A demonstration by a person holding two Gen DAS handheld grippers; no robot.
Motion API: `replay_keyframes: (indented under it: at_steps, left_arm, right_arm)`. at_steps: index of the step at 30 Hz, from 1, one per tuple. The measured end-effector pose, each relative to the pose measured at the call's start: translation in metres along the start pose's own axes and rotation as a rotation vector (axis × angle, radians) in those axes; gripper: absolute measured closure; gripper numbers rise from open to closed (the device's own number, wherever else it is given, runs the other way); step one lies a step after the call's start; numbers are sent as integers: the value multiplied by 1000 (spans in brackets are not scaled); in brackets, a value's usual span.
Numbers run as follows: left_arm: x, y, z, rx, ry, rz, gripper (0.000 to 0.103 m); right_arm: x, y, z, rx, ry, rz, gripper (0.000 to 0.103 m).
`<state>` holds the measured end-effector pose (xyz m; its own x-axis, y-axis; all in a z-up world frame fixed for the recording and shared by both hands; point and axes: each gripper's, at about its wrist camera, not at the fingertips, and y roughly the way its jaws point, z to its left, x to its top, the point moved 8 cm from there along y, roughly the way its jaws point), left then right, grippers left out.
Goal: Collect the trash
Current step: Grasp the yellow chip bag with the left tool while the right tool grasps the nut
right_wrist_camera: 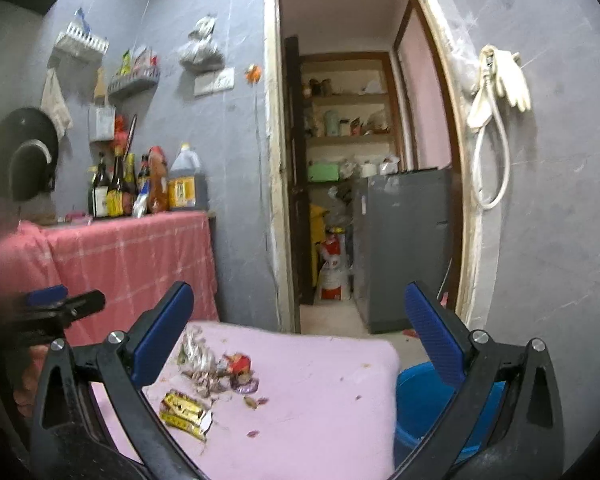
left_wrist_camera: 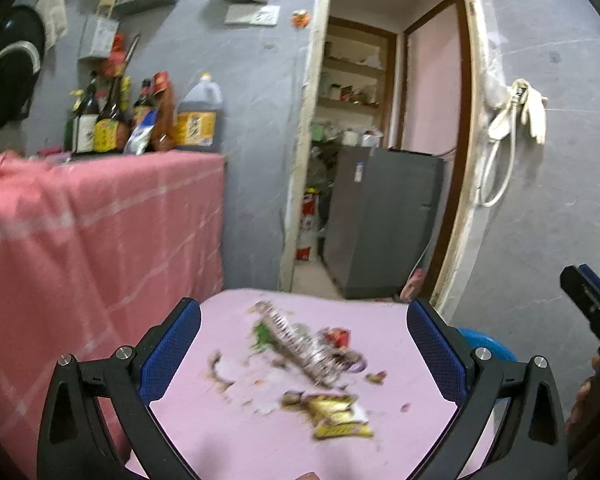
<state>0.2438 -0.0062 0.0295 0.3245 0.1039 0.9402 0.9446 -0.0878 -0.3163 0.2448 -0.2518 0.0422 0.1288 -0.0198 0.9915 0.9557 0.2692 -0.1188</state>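
Closest to the cameras, both grippers are spread wide with nothing between the blue pads. The left gripper (left_wrist_camera: 304,344) hangs over the pink table (left_wrist_camera: 228,432), and the right gripper (right_wrist_camera: 300,344) sits over the same table's right part, with its right finger above a blue bucket (right_wrist_camera: 420,400) tucked just beside the table edge.

The trash is all on the pink tabletop, in a loose pile: a yellow wrapper (left_wrist_camera: 338,416) nearest, then a crumpled silver wrapper (left_wrist_camera: 300,340) behind it, a red scrap (left_wrist_camera: 337,336) and a purple bit (right_wrist_camera: 246,388) next to that, plus small crumbs scattered around. It's blurry in the left view, so I can't tell what the little bits are.

Further back on the left there's a counter with a pink checked cloth (left_wrist_camera: 100,232), and a row of sauce bottles (left_wrist_camera: 108,120) and a big oil jug (left_wrist_camera: 200,116) on top. Past that is a grey wall and an open doorway (right_wrist_camera: 356,160) with a grey fridge (right_wrist_camera: 404,248) and shelves inside.
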Motion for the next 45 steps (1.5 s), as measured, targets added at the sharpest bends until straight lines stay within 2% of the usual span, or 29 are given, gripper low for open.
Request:
replay_keyframes:
  at_steps: [11, 20, 22, 24, 25, 27, 33, 40, 45]
  left_arm:
    - [-58, 21, 22, 3, -59, 157, 2]
    - [-93, 55, 14, -56, -125, 324, 3]
    - [-97, 62, 10, -73, -142, 353, 9]
    - [-103, 69, 6, -88, -152, 393, 25]
    - [-106, 73, 5, -94, -160, 415, 28]
    - [-113, 80, 4, -106, -179, 455, 41]
    - [-127, 91, -3, -143, -197, 531, 65]
    - [-127, 98, -9, -187, -228, 563, 83]
    - [-126, 99, -11, -180, -218, 563, 87]
  right_arm:
    - [-77, 50, 20, 41, -43, 224, 0]
    - [-116, 86, 16, 88, -39, 372, 4]
    - [-122, 95, 17, 107, -36, 408, 20]
    - [-132, 104, 18, 130, -32, 458, 29]
    - [-136, 108, 19, 142, -29, 479, 32]
    - [-145, 118, 21, 177, -20, 531, 38]
    - [-165, 140, 34, 250, 6, 641, 58]
    - [-183, 158, 49, 285, -5, 731, 78]
    - [-187, 159, 50, 292, -5, 748, 89]
